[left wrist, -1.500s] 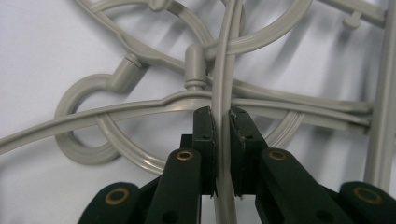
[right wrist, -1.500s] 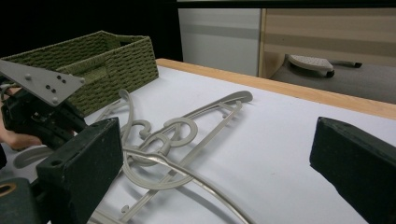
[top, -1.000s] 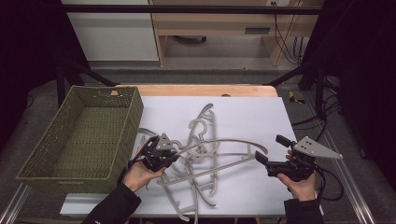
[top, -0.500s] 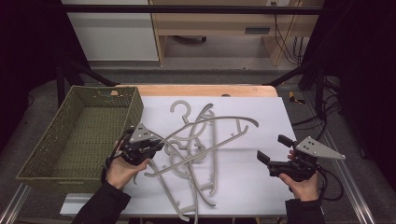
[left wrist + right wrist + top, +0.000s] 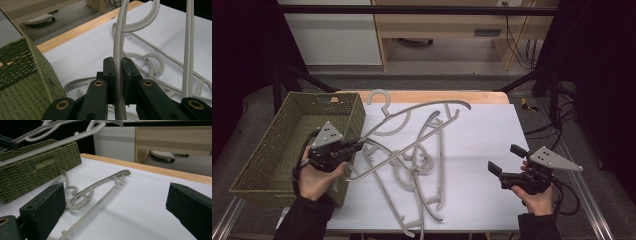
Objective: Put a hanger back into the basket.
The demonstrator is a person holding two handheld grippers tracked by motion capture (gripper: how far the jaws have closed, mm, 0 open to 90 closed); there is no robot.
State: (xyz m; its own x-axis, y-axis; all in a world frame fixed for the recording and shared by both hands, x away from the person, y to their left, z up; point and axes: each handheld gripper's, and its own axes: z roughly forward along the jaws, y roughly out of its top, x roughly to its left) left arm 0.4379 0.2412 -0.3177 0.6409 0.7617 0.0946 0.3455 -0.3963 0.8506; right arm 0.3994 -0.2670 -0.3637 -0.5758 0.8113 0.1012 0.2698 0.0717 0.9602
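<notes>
High view shows my left tool [image 5: 354, 146] clamped on the bar of a grey hanger [image 5: 412, 117], lifted off the worktop [image 5: 482, 130] just beside the green basket [image 5: 277, 150]. In the left gripper view the bar sits pinched between the two pads [image 5: 110, 72]. Below and ahead of that tool lies a pile of hangers [image 5: 417, 185]. My right tool [image 5: 502, 167] hovers with jaws wide, empty, well apart from the pile. My worry is that the raised hanger looks threaded through others; pulling toward the basket could drag them along or twist the bar out of the grip.
</notes>
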